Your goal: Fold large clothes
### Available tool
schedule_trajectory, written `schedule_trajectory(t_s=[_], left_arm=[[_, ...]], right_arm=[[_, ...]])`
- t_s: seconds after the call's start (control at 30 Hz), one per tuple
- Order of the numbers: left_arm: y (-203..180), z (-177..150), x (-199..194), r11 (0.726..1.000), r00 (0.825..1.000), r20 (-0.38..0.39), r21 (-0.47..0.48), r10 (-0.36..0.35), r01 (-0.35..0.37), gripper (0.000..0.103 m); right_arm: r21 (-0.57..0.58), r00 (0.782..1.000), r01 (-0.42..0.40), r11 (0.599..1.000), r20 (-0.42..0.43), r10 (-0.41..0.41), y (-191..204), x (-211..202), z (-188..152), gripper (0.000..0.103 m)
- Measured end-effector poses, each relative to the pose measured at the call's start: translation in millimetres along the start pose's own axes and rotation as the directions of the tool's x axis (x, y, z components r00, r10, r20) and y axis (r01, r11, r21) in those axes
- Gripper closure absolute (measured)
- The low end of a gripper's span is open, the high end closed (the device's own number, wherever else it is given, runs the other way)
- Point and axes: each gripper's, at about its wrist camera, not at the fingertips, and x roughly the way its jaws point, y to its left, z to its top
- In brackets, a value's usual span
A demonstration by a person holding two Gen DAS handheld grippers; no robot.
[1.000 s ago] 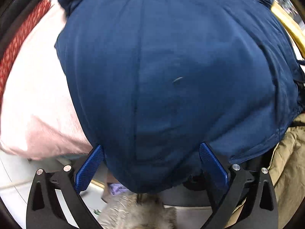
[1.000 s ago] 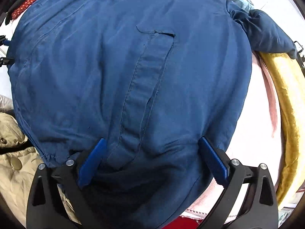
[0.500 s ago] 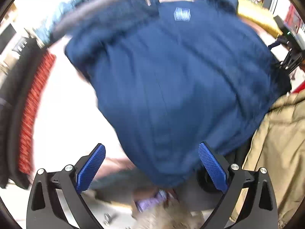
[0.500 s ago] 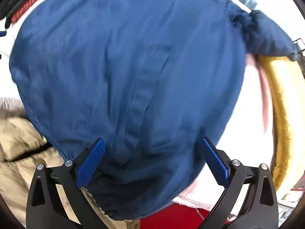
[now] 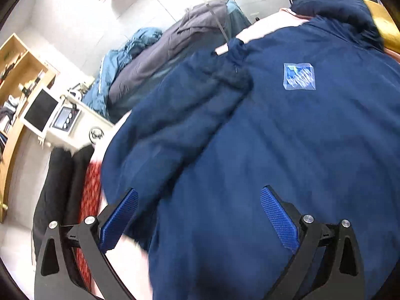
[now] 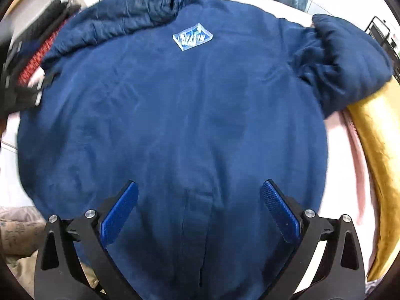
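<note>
Since both sets of fingers stand wide and hold nothing, the navy jacket (image 6: 175,125) lies spread flat ahead of the right gripper (image 6: 199,207); its sleeve (image 5: 180,125) bunches beyond the left gripper (image 5: 199,207), probably awaiting folding inward.

A grey garment (image 5: 175,50) lies heaped over a teal one (image 5: 117,67) beside a white appliance (image 5: 67,120) and a wooden shelf (image 5: 15,75), while a pink sheet (image 6: 350,170), a yellow blanket (image 6: 380,162), a red knit (image 5: 90,187) and a beige coat (image 6: 17,250) ring the edges.
</note>
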Motion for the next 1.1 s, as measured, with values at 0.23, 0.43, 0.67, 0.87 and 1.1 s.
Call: schedule_trajectory(t_s=[0.23,0.43,0.67,0.87,1.1], left_arm=[[-10.6,63.8,87.0,0.994,0.99,-0.088,0.0,0.106,-0.107,0.01],[-35.8,88.7,142.4,0.994,0.979,-0.177,0.055,0.099,-0.091,0.037],[14.1,113.4,126.6,0.985,0.984,-0.178,-0.169,-0.009,-0.021,0.089],[147.6,91.2,72.9,0.899,0.996,-0.078,-0.43,0.05,-0.079,0.092],[308.6,6.1,21.7,0.709,0.914,-0.188,-0.583,0.358,-0.398,0.092]], right_arm=[[0.006,0.998,0.057,0.998,-0.032,-0.057,-7.0,49.0,-10.1,0.005],[0.012,0.998,0.051,0.999,-0.035,-0.05,-7.5,50.4,-9.4,0.004],[0.015,0.998,0.046,0.999,-0.04,-0.045,-7.1,54.9,-5.6,0.004],[0.016,0.999,0.038,0.999,-0.03,-0.038,-9.3,53.5,-6.1,0.004],[0.013,0.999,0.035,0.999,-0.027,-0.035,-9.8,51.9,-9.3,0.004]])
